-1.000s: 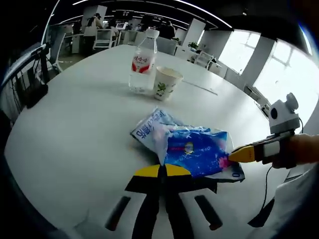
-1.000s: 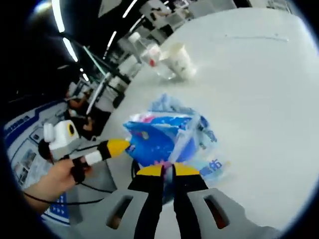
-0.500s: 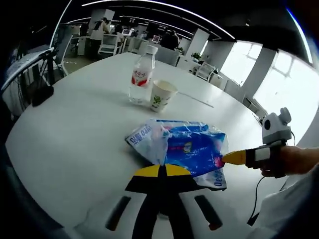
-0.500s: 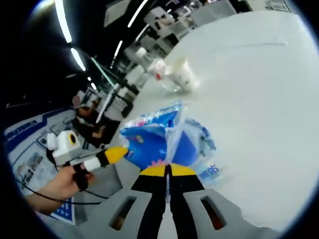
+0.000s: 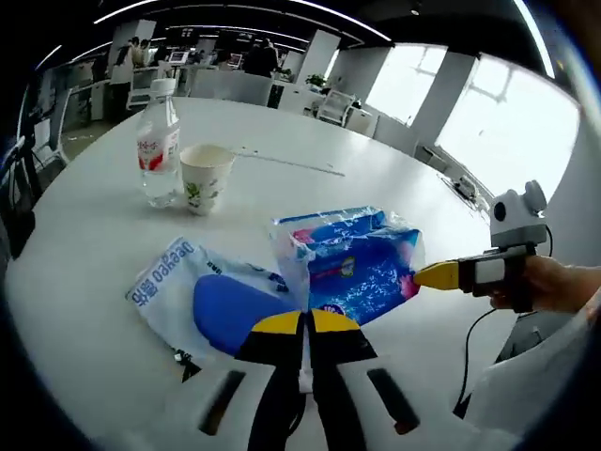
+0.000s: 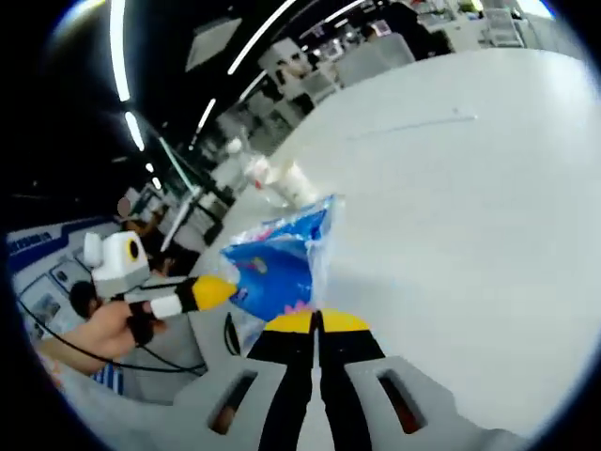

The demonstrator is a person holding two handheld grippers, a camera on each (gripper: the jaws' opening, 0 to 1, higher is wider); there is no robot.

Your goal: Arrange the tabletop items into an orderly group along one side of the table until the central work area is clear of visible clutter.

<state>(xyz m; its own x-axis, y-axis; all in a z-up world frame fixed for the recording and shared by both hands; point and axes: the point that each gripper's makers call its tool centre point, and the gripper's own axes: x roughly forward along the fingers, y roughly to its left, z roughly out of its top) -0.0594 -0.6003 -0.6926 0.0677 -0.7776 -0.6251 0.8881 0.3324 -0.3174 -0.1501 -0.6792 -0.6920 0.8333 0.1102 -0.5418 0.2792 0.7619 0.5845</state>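
Note:
A blue tissue pack [image 5: 352,263] hangs above the white table [image 5: 84,235], held at both ends. My left gripper [image 5: 304,324] is shut on the near edge of its plastic wrap. My right gripper [image 5: 424,276] comes in from the right, pinching the pack's right end. In the right gripper view the same pack [image 6: 277,268] rises from my shut right gripper [image 6: 317,322], and the left gripper [image 6: 211,290] touches it from the left. A second, white-and-blue pack [image 5: 202,299] lies flat on the table below, to the left.
A water bottle [image 5: 158,141] and a paper cup [image 5: 205,177] stand together at the far left of the table; they also show small in the right gripper view [image 6: 282,180]. A thin paper strip [image 5: 286,161] lies farther back. Chairs [image 5: 343,111] stand beyond the table's far edge.
The blue pack has come up off the white-and-blue pack, which now lies uncovered on the table. Both views have swung right, so bottle and cup sit farther left.

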